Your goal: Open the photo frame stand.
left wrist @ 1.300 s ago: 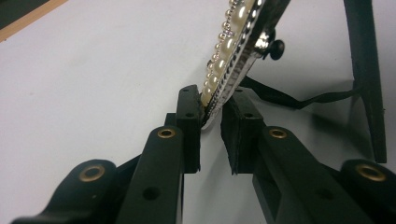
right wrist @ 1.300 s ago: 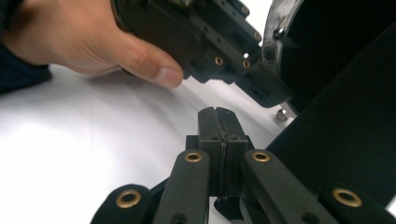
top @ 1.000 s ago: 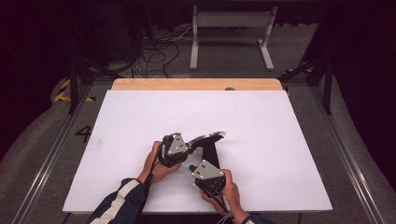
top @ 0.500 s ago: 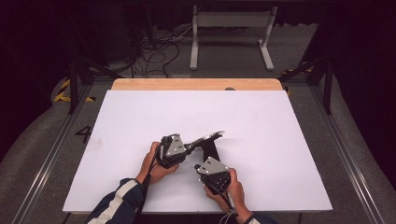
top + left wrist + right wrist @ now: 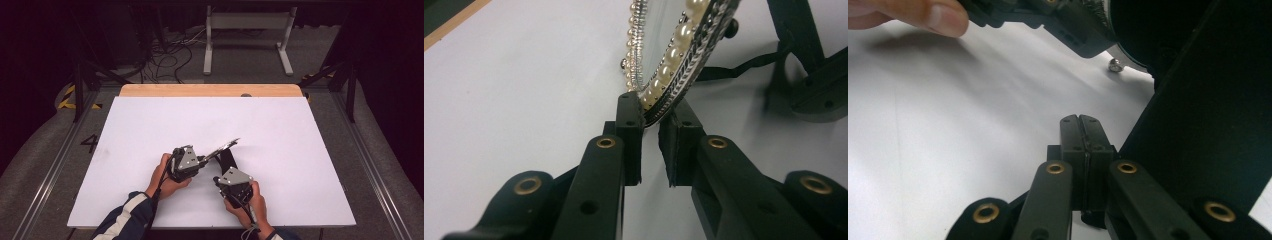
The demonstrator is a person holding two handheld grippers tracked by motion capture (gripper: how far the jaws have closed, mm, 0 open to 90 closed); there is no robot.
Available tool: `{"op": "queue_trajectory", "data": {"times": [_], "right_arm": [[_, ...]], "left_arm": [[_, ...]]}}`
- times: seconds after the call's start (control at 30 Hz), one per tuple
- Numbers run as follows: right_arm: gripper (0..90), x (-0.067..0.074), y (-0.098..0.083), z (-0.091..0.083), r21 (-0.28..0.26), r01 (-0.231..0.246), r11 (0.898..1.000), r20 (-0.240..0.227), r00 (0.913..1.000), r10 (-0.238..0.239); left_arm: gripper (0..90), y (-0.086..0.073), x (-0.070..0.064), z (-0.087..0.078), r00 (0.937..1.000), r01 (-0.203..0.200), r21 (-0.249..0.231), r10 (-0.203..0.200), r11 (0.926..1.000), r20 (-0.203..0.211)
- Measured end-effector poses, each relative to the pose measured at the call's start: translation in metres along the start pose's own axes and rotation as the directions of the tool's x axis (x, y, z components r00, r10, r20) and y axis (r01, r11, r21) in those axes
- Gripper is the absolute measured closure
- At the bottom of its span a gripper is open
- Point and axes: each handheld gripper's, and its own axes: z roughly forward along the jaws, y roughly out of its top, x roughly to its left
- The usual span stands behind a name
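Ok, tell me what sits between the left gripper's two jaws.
The pearl-trimmed frame: its lower edge sits between the pads of the left gripper, clamped there, in the left gripper view.

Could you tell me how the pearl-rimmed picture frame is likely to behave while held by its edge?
The picture frame is probably rigid: it juts out from the left gripper without sagging. Its glass pane looks breakable, and the bead trim may offer an uneven, slippery hold. The black back stand hangs loose, so it may swing.
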Motion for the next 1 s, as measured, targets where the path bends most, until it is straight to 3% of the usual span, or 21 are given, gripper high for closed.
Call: {"op": "queue_trajectory", "data": {"times": [0.23, 0.83, 1.0], "right_arm": [[90.0, -0.005, -0.003, -0.006, -0.006, -0.009, 1.000, -0.017, 0.9998, 0.009], [90.0, -0.023, -0.015, -0.012, 0.018, -0.037, 0.999, 0.002, 0.9993, 0.037], [90.0, -0.033, -0.020, -0.015, 0.019, -0.064, 0.998, 0.017, 0.9978, 0.064]], "left_arm": [[78.6, 0.000, 0.000, -0.002, 0.9998, 0.007, -0.015, -0.007, 0.9999, 0.016], [61.4, 0.010, -0.003, 0.003, 0.9987, -0.012, -0.077, 0.016, 0.9970, 0.049], [58.7, 0.014, -0.006, 0.007, 0.9975, -0.017, -0.085, 0.022, 0.9963, 0.068]]}}
